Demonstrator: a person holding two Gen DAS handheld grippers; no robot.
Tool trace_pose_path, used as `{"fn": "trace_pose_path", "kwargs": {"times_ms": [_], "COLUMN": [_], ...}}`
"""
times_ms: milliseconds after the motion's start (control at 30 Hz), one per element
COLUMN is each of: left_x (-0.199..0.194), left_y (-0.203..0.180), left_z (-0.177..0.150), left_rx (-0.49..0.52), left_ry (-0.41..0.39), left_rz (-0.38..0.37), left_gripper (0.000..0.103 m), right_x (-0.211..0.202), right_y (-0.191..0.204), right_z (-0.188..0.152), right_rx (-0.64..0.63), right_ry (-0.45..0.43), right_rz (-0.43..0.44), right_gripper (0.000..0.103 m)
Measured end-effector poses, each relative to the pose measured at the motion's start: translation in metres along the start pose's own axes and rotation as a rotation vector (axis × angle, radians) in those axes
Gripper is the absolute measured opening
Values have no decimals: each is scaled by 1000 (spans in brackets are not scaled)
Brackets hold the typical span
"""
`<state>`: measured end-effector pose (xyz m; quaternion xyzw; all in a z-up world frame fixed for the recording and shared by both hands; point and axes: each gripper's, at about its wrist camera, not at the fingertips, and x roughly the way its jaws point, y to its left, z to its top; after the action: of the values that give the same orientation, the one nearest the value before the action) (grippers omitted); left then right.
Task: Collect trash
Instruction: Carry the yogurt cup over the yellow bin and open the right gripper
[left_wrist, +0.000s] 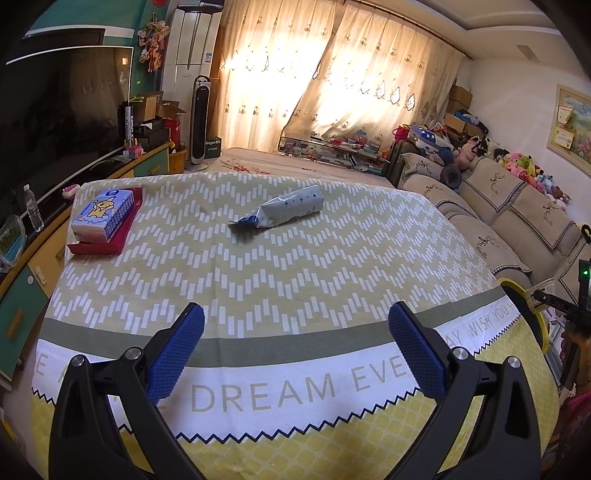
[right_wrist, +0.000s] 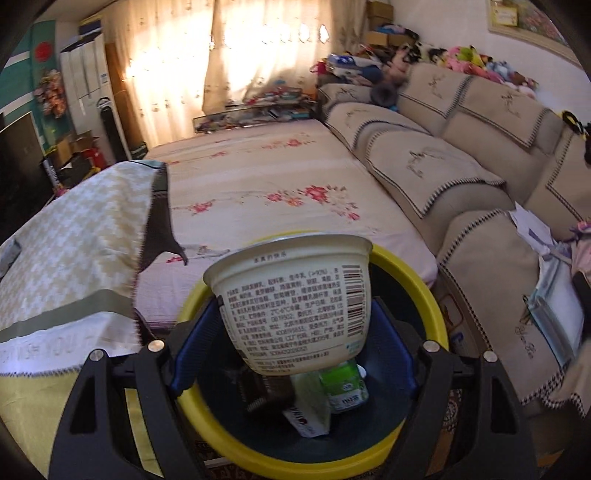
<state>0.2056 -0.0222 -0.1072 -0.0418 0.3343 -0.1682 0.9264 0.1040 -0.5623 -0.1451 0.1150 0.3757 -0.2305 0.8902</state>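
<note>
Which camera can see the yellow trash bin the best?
The right wrist view. It looks straight down into the yellow trash bin, showing its rim and the trash inside, below the white cup in the right gripper. The left wrist view catches only a sliver of the rim at its right edge.

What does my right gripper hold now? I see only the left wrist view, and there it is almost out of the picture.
Observer: The right gripper holds a white yogurt cup, tilted, between its blue pads.
Operator: Is the cup over the bin?
Observer: Yes, it is directly above the yellow-rimmed bin.
Operator: Is that bin empty?
Observer: No. A small green bottle and a carton lie inside.
</note>
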Motion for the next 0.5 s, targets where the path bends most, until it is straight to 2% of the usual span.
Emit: {"fn": "trace_pose_path", "kwargs": {"times_ms": [300, 367, 500], "left_x": [0, 1, 1], "left_y": [1, 1, 1], "left_z": [0, 0, 0], "left_rx": [-1, 0, 0], "left_ry": [1, 2, 3], "left_rz": [0, 0, 1], "left_gripper": [98, 98, 98], "right_x": [22, 25, 11], "right_y": [-22, -29, -19], "right_z": [-10, -11, -1], "right_rx": [43, 63, 80], "right_ry": [56, 65, 31], "right_rz": [-15, -28, -17], "right_gripper": [77, 83, 83]}}
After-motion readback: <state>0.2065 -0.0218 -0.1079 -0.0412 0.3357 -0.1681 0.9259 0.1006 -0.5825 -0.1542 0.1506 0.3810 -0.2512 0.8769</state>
